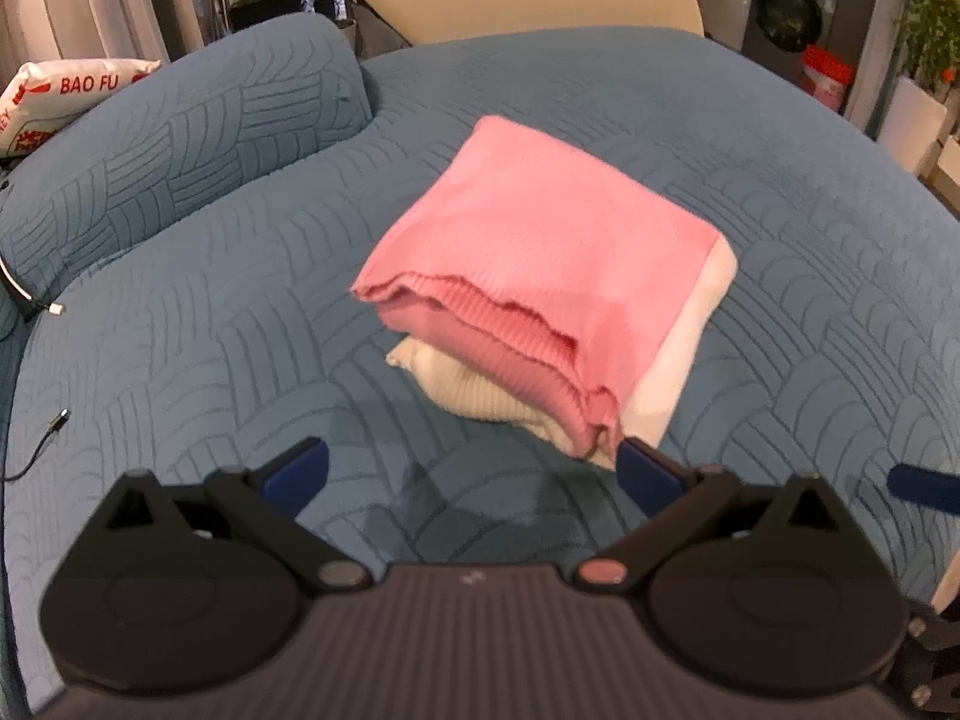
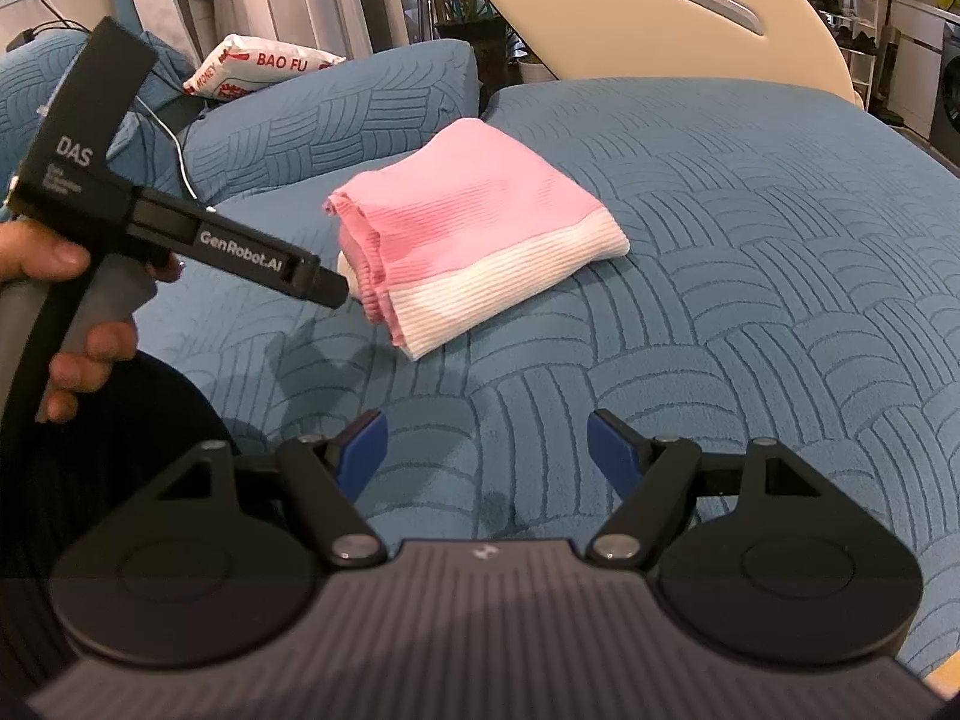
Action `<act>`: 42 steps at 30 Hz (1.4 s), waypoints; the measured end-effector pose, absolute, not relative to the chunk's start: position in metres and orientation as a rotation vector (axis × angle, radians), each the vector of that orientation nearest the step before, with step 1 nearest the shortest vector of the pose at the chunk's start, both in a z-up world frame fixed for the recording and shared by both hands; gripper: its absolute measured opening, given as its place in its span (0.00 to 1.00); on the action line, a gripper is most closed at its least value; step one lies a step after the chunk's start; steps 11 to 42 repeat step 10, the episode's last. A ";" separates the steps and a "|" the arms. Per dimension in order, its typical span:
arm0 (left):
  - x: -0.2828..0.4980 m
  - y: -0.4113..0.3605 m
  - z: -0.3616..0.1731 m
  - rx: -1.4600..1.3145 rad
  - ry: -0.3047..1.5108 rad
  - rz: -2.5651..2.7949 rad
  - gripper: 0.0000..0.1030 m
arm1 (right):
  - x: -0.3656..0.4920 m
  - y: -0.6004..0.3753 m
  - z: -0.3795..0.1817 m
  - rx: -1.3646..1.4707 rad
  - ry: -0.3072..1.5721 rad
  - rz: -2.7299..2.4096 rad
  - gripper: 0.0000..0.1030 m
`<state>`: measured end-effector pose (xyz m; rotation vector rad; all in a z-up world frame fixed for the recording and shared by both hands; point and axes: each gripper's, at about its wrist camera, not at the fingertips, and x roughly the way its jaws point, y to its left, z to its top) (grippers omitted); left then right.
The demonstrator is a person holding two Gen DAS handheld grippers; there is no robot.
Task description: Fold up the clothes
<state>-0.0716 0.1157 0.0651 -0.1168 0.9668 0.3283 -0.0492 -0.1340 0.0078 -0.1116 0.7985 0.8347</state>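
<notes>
Blue quilted bedding (image 1: pixel 780 312) is covering nearly all of both views, its stitched arcs running out to a curved far edge. On it, roughly in the middle, the folded sweater (image 1: pixel 540 276) is lying as a compact pink bundle with a white band along one side and a cream layer showing beneath the ribbed pink hem. Beyond the sweater, a matching blue pillow (image 1: pixel 198 144) is resting against the bedding, and behind that pillow a white cushion (image 2: pixel 264 69) with red lettering is peeking out. Further behind the sweater, a cream curved panel (image 2: pixel 660 18) is rising, with pale curtains off to one side of it. On the other side of that panel, past the far edge of the bedding, a washing machine (image 1: pixel 786 12) and leafy plants are standing, together with a red-lidded container. A thin dark cable (image 1: pixel 42 444) is lying on the bedding, well apart from the sweater.

The left gripper (image 1: pixel 474 468) is hovering just in front of the sweater's near corner, its blue pads spread wide and gripping nothing; one pad is sitting just beside the hem, and contact cannot be told. In the right wrist view a hand (image 2: pixel 72 324) is holding that tool's grey handle. The right gripper (image 2: pixel 486 444) is hanging over bare bedding, nearer than the sweater, its jaws standing wide with nothing between them
</notes>
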 end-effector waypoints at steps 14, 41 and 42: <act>-0.078 0.112 0.070 -0.120 0.933 0.308 1.00 | -0.052 -0.136 0.009 -0.127 0.804 0.837 0.74; -0.078 0.112 0.070 -0.120 0.933 0.308 1.00 | -0.052 -0.136 0.009 -0.127 0.804 0.837 0.74; -0.078 0.112 0.070 -0.120 0.933 0.308 1.00 | -0.052 -0.136 0.009 -0.127 0.804 0.837 0.74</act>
